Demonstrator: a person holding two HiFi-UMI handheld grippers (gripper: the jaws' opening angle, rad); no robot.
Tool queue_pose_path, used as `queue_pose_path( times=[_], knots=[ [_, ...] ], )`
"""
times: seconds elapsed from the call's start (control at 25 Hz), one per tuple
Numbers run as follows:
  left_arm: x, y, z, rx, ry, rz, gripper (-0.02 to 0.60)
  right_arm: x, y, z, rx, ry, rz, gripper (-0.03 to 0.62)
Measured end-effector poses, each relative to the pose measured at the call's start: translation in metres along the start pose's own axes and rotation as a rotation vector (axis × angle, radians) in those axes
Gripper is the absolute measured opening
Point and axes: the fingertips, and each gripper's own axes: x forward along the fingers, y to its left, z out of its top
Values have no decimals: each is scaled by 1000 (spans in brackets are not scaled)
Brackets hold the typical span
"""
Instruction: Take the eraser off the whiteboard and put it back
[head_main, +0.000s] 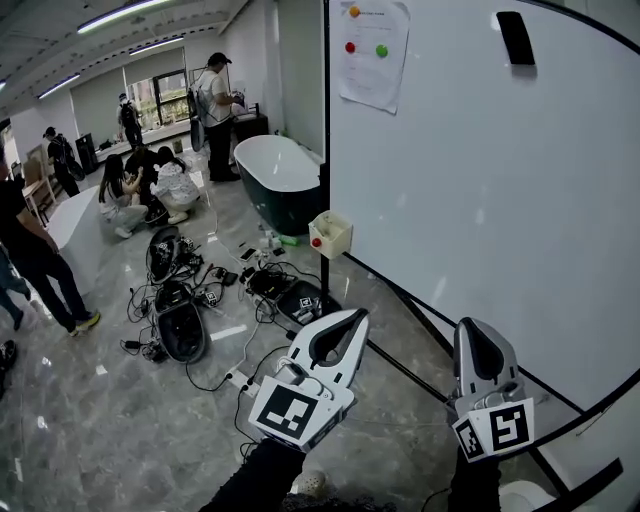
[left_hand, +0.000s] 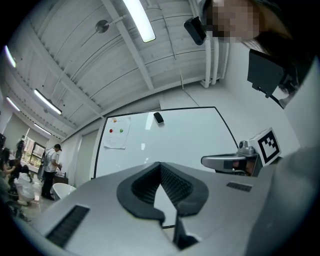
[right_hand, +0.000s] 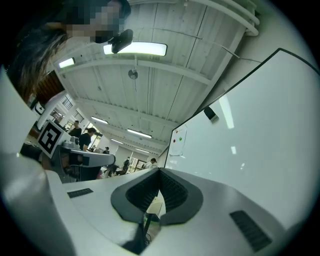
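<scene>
Head view shows the eraser, a small dark oblong block, stuck high on the whiteboard, close under the board's top edge and well to the right of the paper sheet that hangs at the board's upper left.

The eraser looks light and stiff, probably a hard shell with a soft wiping face against the board. It is not fragile. It most likely clings by a magnet, so it should resist a little and then come off with a snap. Its smooth sides could slip. The best hold is probably across the two long sides, near the middle, with the pads clear of the board's surface.

Both grippers are low in front of the whiteboard's bottom part, well below the eraser, side by side and tilted somewhat upward toward the board. The left gripper sits off the board's lower left edge. The right gripper is before the board's lower frame.

Each gripper view shows its jaws closed tip to tip, with nothing between them. Judging from this, the reach has not begun. The arm chosen must rise far up the board and spread its jaws first.
</scene>
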Motion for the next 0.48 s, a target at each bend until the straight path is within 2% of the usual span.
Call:
queue_pose_path(
  times=[0.24, 0.48],
  knots=[
    [21, 57, -9, -13, -1, -75, 6, 52, 12, -11, -15, 14, -78, 8],
    [34, 94, -20, -26, 2, -110, 6, 84, 19, -22, -29, 34, -134, 8]
  ],
)
